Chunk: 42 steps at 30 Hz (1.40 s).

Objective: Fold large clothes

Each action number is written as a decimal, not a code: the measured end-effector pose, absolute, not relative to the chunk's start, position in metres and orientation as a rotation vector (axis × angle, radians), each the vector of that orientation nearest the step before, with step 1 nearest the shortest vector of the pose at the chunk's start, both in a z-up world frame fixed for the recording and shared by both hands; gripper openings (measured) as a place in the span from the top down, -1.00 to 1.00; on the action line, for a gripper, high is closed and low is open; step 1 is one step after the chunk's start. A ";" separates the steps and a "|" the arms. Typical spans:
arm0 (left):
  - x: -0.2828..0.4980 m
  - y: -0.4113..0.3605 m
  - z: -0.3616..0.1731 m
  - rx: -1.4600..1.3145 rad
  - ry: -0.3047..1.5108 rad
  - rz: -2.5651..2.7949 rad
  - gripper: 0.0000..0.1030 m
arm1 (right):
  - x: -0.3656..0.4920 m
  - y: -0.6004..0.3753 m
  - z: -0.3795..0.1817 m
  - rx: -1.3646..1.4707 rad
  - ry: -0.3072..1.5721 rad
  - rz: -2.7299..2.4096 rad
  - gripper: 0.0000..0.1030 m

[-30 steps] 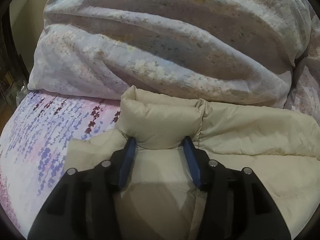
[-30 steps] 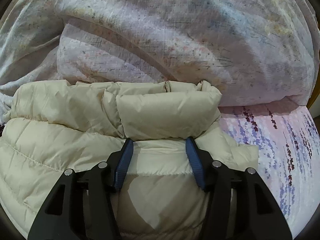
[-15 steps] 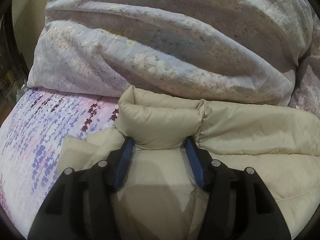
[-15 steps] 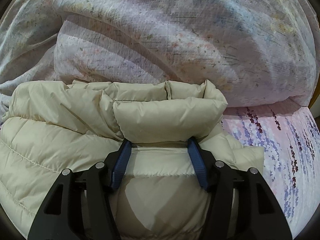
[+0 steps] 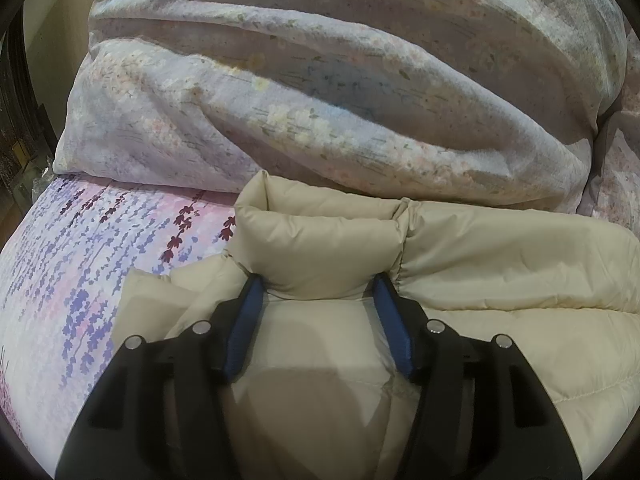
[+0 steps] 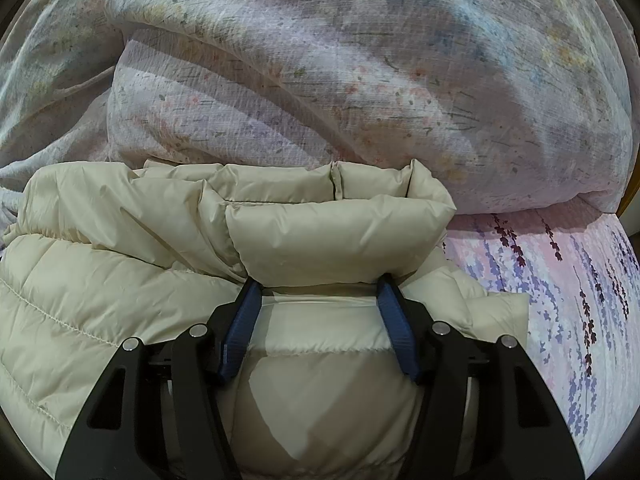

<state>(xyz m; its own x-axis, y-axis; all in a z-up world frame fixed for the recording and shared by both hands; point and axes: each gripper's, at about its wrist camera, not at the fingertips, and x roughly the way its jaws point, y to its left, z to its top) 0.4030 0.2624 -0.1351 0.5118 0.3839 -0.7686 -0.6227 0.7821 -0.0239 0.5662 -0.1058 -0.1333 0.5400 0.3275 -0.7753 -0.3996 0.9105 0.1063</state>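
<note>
A cream puffer jacket [image 5: 500,264] lies on a bed with a lavender-print sheet [image 5: 80,264]. It also shows in the right wrist view [image 6: 100,280]. My left gripper [image 5: 318,284] has its blue fingers [image 5: 246,320] spread wide around a thick fold at the jacket's left end, and the padding bulges between them. My right gripper [image 6: 320,286] stands the same way around the fold at the jacket's right end, with its blue fingers [image 6: 396,328] wide apart. The fingertips are sunk under the padded roll and hidden.
A bulky floral duvet [image 5: 340,80] is piled right behind the jacket and touches its far edge; it also fills the right wrist view [image 6: 360,60]. The lavender-print sheet [image 6: 560,300] lies to the right. A dark bedside area [image 5: 16,120] shows at the far left.
Both grippers and the jacket's folded edge have crept slightly toward the duvet. The right gripper's fingers have spread a little wider around the fold.
</note>
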 end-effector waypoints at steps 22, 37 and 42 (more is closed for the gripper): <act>0.289 0.257 -0.100 -0.520 0.835 0.582 -0.33 | 0.510 -0.230 -0.108 0.287 1.065 0.397 -0.40; 0.221 0.255 -0.110 -0.765 0.871 0.494 -0.31 | 0.456 -0.263 -0.134 0.526 1.208 0.430 -0.17; 0.219 0.246 -0.119 -0.815 0.875 0.476 -0.25 | 0.454 -0.270 -0.136 0.576 1.211 0.411 -0.05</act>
